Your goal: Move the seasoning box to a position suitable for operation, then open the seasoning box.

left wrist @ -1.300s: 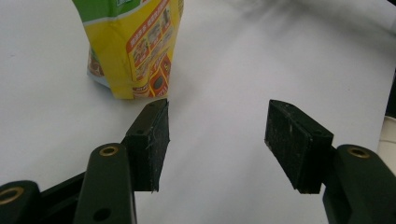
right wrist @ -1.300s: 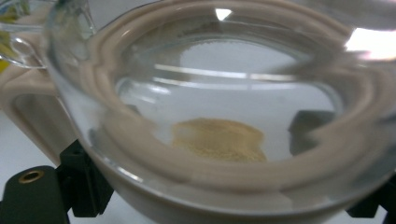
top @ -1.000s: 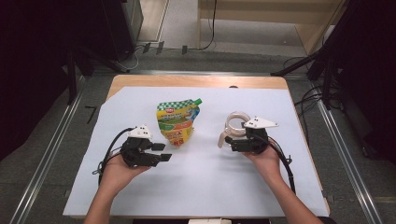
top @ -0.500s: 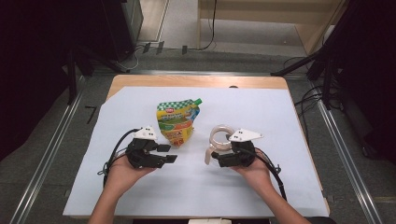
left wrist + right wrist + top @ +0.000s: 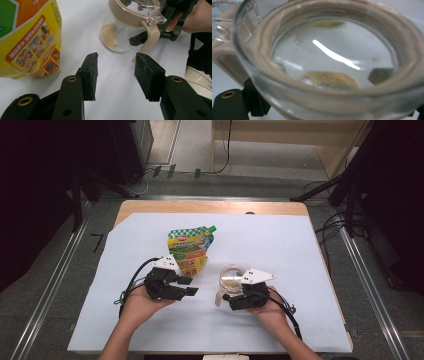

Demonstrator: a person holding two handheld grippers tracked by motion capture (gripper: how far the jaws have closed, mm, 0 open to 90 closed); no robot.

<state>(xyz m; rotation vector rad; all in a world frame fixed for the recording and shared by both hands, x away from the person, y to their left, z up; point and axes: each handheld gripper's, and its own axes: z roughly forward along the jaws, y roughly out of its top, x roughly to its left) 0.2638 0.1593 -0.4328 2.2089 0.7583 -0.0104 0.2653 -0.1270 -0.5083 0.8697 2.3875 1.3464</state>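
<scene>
A clear jar [image 5: 231, 279] with a tan lid and some tan powder inside is gripped by the jaws of the right gripper [image 5: 226, 296], near the middle of the table's [image 5: 300, 250] near edge. Just to its left, the left gripper [image 5: 189, 286] is held with its jaws half apart; they have just been closing, with nothing between them. A yellow pouch [image 5: 190, 249] lies beyond it.

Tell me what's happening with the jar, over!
Right gripper clamped on the clear jar, tan lid on, a little powder inside. Left gripper jaws apart, nothing between them, facing the jar. Yellow pouch beside it, not blocking.
</scene>
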